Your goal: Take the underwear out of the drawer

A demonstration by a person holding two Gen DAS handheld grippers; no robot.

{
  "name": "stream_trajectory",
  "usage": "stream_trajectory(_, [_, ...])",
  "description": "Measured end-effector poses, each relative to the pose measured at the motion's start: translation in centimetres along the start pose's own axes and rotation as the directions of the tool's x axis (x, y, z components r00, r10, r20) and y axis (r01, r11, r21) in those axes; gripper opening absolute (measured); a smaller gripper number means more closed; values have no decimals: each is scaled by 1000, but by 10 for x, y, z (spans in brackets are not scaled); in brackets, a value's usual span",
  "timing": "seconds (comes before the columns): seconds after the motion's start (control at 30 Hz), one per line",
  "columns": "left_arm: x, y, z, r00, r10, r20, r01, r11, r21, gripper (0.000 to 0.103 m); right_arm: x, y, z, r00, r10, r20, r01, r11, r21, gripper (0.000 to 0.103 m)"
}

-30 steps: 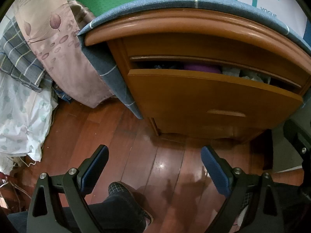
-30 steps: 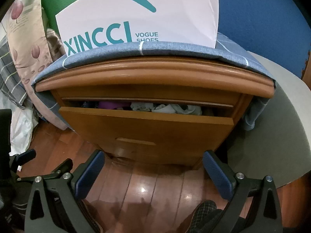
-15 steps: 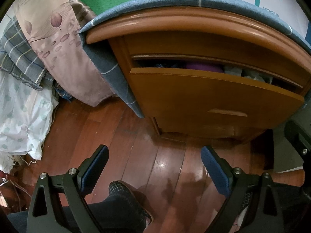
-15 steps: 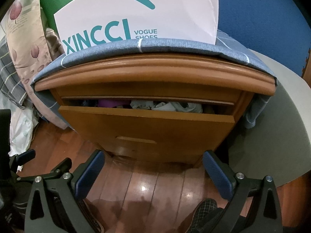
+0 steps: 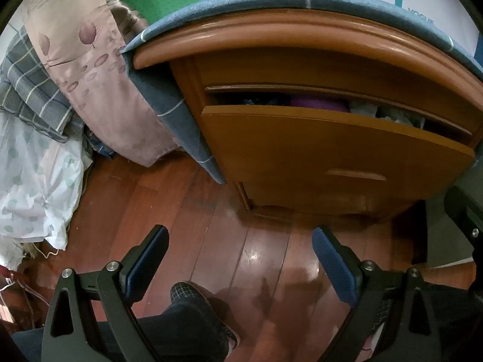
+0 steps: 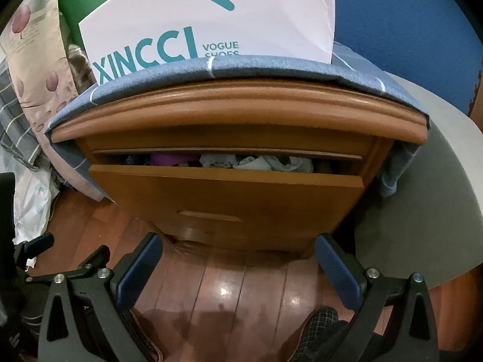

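A red-brown wooden floor (image 6: 229, 289) runs up to a small wooden nightstand (image 6: 241, 114) whose top is draped with a blue cloth (image 6: 229, 68), with a white shoe bag (image 6: 211, 18) standing on it and bedding (image 5: 39, 163) heaped on the floor to the left. The drawer (image 6: 241, 199) is pulled out only a little, leaving a narrow slot along its top edge. In that slot lies the underwear (image 6: 259, 163), a crumpled pale grey-green bunch toward the right, with a purple garment (image 6: 172, 159) beside it on the left and darker fabric further in. Both tools hang low over the floor, well apart from the drawer front: the left gripper (image 5: 240, 261) and the right gripper (image 6: 238, 267) each have their blue pads spread wide and hold nothing. The person's slippered foot (image 5: 196, 298) shows below. Judging from this, the reach has not begun, and the narrow opening is the main risk: wide-spread fingers may knock against the drawer front or the rail above it instead of entering, so the drawer would probably need pulling further by its handle (image 6: 209, 215). A blind pinch into the tangled pile could also catch the neighbouring purple piece, or snag several garments and drag them over the edge onto the floor.
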State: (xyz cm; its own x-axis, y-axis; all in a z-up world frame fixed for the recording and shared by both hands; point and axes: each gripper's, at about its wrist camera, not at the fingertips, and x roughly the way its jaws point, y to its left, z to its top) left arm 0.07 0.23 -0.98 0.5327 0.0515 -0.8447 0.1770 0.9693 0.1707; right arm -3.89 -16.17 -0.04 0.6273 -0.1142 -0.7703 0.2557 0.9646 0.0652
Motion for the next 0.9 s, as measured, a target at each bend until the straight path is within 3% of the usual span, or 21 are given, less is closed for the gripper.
stream_trajectory(0.3, [-1, 2, 1, 999, -32, -13, 31, 999, -28, 95, 2, -10, 0, 1000, -17, -5, 17, 999, 29, 103])
stream_trajectory(0.47, [-1, 19, 1, 986, -160, -38, 154, 979, -133, 95, 5, -20, -1, 1000, -22, -21, 23, 998, 57, 103])
stream_trajectory(0.53, [0, 27, 1, 971, -235, -43, 222, 952, -210, 95, 4, -25, -2, 1000, -19, -23, 21, 997, 74, 103])
stream_trajectory(0.63, [5, 37, 2, 926, -378, -19, 347, 869, -353, 95, 3, -30, -1, 1000, -7, -27, 10, 995, 96, 103])
stream_trajectory(0.7, [9, 38, 6, 908, -420, 10, 386, 825, -413, 95, 2, -32, 0, 1000, -5, -26, 7, 995, 100, 103])
stream_trajectory(0.8, [17, 37, 14, 895, -442, 59, 413, 772, -483, 95, 0, -33, 0, 1000, 3, -24, 0, 994, 109, 103])
stream_trajectory(0.9, [27, 39, 24, 867, -488, 102, 457, 693, -558, 95, -1, -34, 1, 999, 14, -30, -10, 993, 117, 103])
